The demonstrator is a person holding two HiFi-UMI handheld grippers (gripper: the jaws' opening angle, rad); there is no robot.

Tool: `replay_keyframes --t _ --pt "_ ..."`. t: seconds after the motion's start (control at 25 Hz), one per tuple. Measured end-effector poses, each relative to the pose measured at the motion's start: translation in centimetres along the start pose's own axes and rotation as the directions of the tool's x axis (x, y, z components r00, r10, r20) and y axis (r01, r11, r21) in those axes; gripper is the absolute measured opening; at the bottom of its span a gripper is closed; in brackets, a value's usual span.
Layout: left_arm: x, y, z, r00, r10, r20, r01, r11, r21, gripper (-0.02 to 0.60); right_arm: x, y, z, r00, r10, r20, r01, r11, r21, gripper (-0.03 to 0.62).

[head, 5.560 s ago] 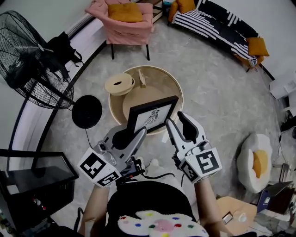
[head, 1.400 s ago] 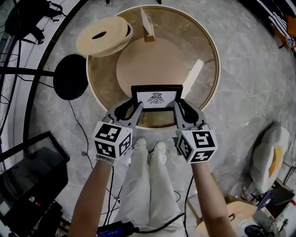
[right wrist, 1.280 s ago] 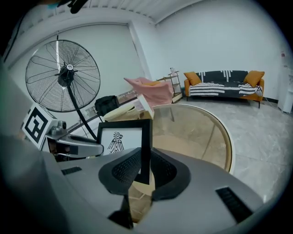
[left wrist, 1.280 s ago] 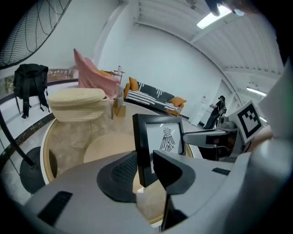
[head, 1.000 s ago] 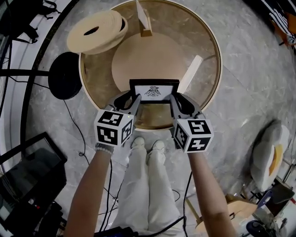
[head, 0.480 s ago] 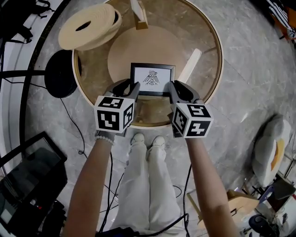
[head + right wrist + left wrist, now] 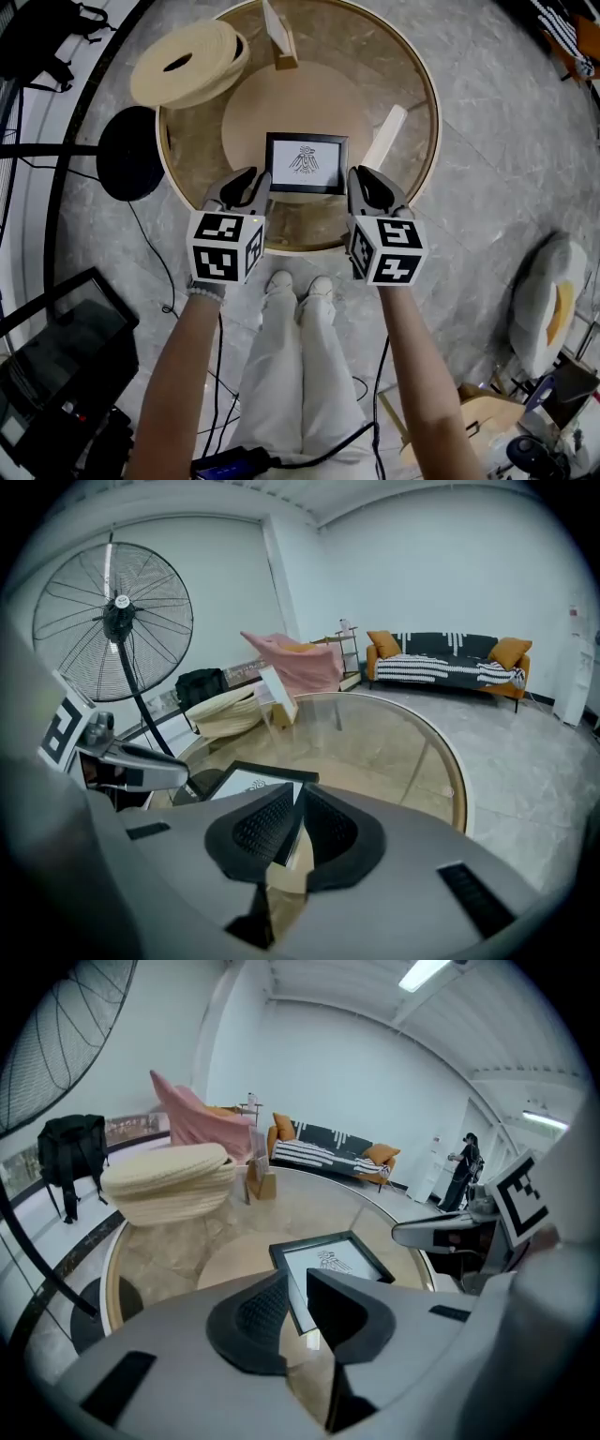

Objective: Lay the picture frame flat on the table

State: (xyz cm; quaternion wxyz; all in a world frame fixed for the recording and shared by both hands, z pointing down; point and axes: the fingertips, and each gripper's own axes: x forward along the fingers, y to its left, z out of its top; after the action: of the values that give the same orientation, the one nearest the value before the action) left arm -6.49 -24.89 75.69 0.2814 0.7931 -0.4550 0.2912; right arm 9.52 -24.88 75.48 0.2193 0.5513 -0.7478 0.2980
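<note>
Since half a second before, the head view showed you had drawn the left gripper [image 7: 246, 180] and right gripper [image 7: 360, 184] off the picture frame [image 7: 307, 163]. It lay flat in the upper middle, well inside the table's rim [image 7: 427, 141], so the task looked done. In the left gripper view, then the right gripper view, each pair of jaws was closing on nothing with a gap left, the frame just past the tips and bare tabletop beyond.

A grey marbled floor [image 7: 487, 141] is seen below. White walls [image 7: 450, 564] are lit by ceiling strip lights [image 7: 427, 973]. A striped sofa [image 7: 445, 667], a pink armchair [image 7: 295, 663] and a standing fan [image 7: 112, 607] are placed around.
</note>
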Motion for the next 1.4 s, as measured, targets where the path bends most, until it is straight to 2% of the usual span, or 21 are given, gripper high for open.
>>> replay_keyframes --t 0.16,0.56,0.88,1.16,1.4 --pt "-3.3 -1.4 2.6 0.999 -0.029 0.042 0.026 0.997 0.077 0.034 -3.1 0.7 2.4 0.999 0.003 0.031 -0.003 1.0 -0.02 0.051" --pt "-13.6 -8.4 11.0 0.974 -0.126 0.189 0.093 0.98 0.173 0.02 -14.0 3.0 9.6 0.99 -0.012 0.138 0.017 0.999 -0.039 0.045" --pt "-22.5 -12.8 16.9 0.94 -0.202 0.274 0.134 0.96 0.246 0.018 -22.6 6.1 15.7 0.971 0.008 0.238 0.008 0.998 -0.067 0.044" --pt "-29.0 -15.0 20.3 0.911 -0.254 0.326 0.145 0.935 0.324 0.018 -28.3 8.3 18.9 0.951 0.008 0.308 0.022 0.995 -0.092 0.043" --pt "-33.7 -16.3 22.3 0.883 -0.262 0.391 0.127 0.932 0.338 0.018 -32.8 9.7 21.6 0.926 0.005 0.378 0.028 0.996 -0.08 0.043"
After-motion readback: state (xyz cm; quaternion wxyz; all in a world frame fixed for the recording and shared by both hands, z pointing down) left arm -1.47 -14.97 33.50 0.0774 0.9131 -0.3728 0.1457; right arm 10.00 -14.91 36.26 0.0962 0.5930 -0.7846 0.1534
